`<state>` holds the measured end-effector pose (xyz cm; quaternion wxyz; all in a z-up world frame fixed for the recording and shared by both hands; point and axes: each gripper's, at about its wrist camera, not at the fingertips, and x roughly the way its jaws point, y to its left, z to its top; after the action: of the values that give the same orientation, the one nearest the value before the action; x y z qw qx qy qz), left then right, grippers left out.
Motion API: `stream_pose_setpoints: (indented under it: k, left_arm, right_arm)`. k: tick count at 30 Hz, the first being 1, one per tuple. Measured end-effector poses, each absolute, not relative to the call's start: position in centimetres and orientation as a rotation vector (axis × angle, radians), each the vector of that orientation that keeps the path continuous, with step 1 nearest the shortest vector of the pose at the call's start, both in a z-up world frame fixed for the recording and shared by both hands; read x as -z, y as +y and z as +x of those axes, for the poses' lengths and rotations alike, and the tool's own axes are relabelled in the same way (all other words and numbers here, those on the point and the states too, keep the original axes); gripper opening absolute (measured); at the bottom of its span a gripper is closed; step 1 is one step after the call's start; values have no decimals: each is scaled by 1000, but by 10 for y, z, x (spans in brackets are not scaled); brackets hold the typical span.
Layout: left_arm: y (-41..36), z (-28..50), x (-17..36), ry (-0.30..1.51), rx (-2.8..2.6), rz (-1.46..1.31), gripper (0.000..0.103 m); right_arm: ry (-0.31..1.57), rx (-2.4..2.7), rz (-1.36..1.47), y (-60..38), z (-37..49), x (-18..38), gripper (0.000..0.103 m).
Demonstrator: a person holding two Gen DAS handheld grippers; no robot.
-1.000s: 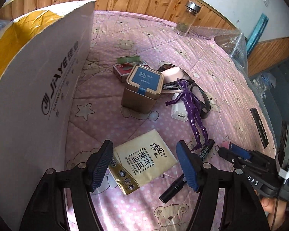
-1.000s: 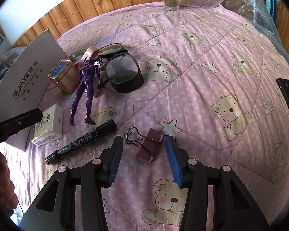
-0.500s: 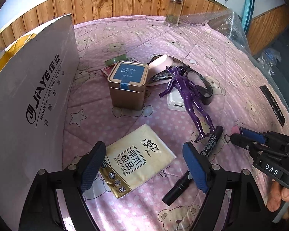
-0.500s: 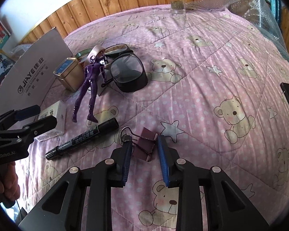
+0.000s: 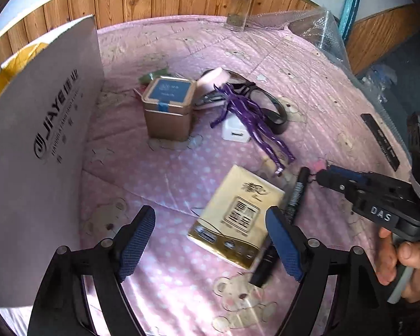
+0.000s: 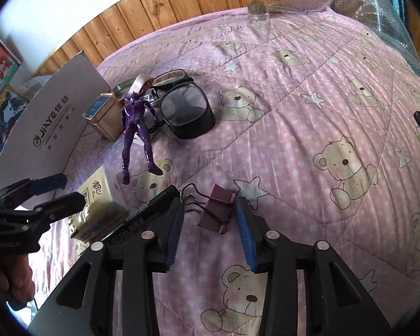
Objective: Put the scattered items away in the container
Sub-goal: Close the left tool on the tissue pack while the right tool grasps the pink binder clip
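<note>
A gold tissue pack [image 5: 238, 215] lies on the pink bear quilt [image 5: 159, 168], just ahead of my open left gripper [image 5: 210, 240] and close to its right finger. A black marker [image 5: 294, 196] lies along the pack's right side. The grey cardboard box [image 5: 42, 140] stands at the left. A maroon binder clip [image 6: 217, 212] rests on the quilt between the fingers of my right gripper [image 6: 210, 235], which is partly open; the right fingertip touches the clip. In the right wrist view my left gripper [image 6: 67, 190] hovers over the tissue pack [image 6: 98, 204].
Further back lie a gold tin [image 5: 168, 109], a purple figure [image 5: 252, 123], a white charger [image 5: 235, 134], black glasses [image 6: 187, 114] and a pink tape roll [image 5: 212, 77]. A glass bottle [image 5: 239, 5] and bubble wrap [image 5: 316, 30] are at the far edge, with a black bar [image 5: 380, 142] at the right.
My right gripper narrowed around the binder clip, then widened a little. My left gripper swung left, so the tissue pack now sits by its right finger.
</note>
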<state>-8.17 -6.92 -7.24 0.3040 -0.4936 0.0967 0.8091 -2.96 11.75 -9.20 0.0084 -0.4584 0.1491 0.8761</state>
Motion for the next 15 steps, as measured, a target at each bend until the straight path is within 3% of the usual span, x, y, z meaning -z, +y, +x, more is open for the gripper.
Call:
stream_pose_setpoints:
  k: [4,5,6,8,9,10,15]
  left_arm:
    - [-57,-81,80,238,-2052,-1265,82]
    - [-51,-79,85,270,-2039,-1260,82]
    - [-46,-76,93,300,-2010,-1267,82]
    - [-44,-70,95,294,-2007,-1222,81]
    - [-46,-70,95,270,-2015,-1224,77]
    - [-48,-72,94,250,-2022,-1239,64]
    - [-53,-71,93,233,-2019,-1261,56]
  right_arm:
    - [460,-2744,-1400,117,-31,93,45]
    - [459,-2736,-1402,118,-31,93,41]
    - [461,-2721,-1402,120,-31,93,29]
    - [540,-2712,-1398,130,-28,93,25]
    - [590,-2707,-1395,135,-27,94,23]
    - [621,-2702,-1393,138,-25,94,21]
    - [672,-2691,-1383,139,-22,92,21]
